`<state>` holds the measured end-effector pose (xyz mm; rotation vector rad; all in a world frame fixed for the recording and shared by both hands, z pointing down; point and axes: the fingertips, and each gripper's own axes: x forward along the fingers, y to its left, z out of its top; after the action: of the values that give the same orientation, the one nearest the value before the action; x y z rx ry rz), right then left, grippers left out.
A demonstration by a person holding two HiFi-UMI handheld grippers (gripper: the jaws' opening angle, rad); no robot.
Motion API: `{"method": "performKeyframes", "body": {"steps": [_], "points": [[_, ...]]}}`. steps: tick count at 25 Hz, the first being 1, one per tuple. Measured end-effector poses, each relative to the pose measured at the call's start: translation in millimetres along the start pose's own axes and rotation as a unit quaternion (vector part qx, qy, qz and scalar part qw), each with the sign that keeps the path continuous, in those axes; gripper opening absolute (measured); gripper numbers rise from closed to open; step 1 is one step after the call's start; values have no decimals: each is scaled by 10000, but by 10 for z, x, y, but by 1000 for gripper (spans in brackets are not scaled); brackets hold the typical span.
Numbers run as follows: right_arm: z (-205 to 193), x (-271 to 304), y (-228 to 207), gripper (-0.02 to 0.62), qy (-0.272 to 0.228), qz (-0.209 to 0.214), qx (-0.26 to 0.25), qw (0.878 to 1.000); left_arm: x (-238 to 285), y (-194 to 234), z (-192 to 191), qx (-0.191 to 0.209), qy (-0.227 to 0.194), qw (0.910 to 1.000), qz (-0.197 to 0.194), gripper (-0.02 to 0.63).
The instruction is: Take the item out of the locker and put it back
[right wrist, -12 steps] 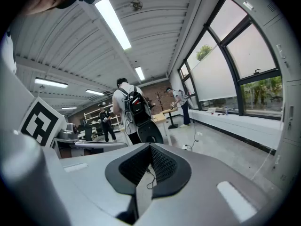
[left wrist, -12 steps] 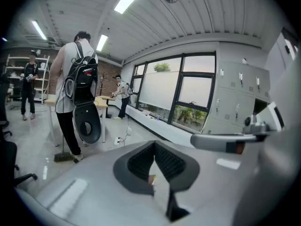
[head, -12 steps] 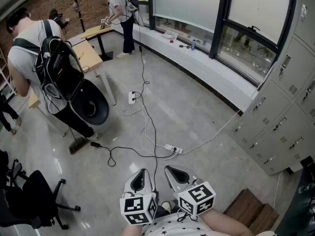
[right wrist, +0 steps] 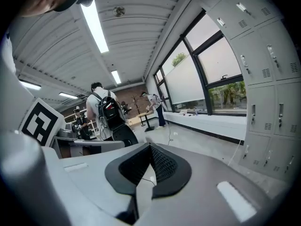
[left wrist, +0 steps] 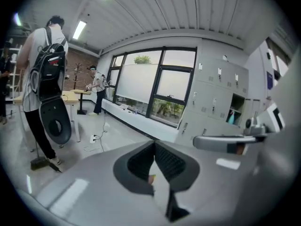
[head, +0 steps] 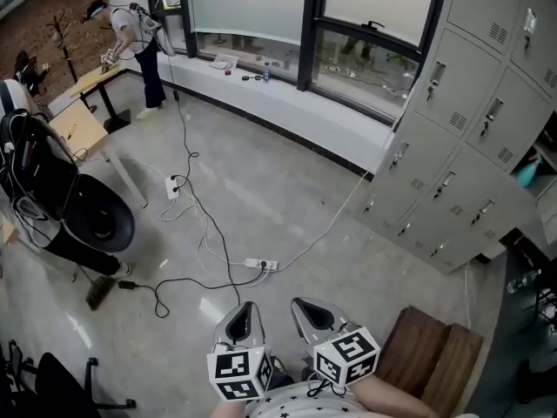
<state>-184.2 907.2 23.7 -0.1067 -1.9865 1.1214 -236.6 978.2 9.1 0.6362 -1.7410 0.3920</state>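
**Grey office floor, locker bank: both grippers idle**

Grey lockers (head: 470, 146) stand beside the window wall. One compartment at the bank's near end is open, and a teal item (head: 527, 171) sits inside it. The left gripper (head: 245, 313) and right gripper (head: 306, 307) hang side by side over bare floor, well apart from the lockers. Each has its jaws pressed together with nothing between them. A white power strip (head: 261, 265) lies on the floor, also well apart from the lockers
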Motion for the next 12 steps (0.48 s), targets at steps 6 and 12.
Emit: {"method": "performKeyframes", "body": {"steps": [6, 12], "points": [[101, -261, -823, -2, -147, -355, 153, 9991, 575, -702, 33, 193, 123, 9992, -316, 6], [316, -574, -1951, -1, -192, -534, 95, 9983, 1292, -1665, 102, 255, 124, 9985, -478, 6]]}}
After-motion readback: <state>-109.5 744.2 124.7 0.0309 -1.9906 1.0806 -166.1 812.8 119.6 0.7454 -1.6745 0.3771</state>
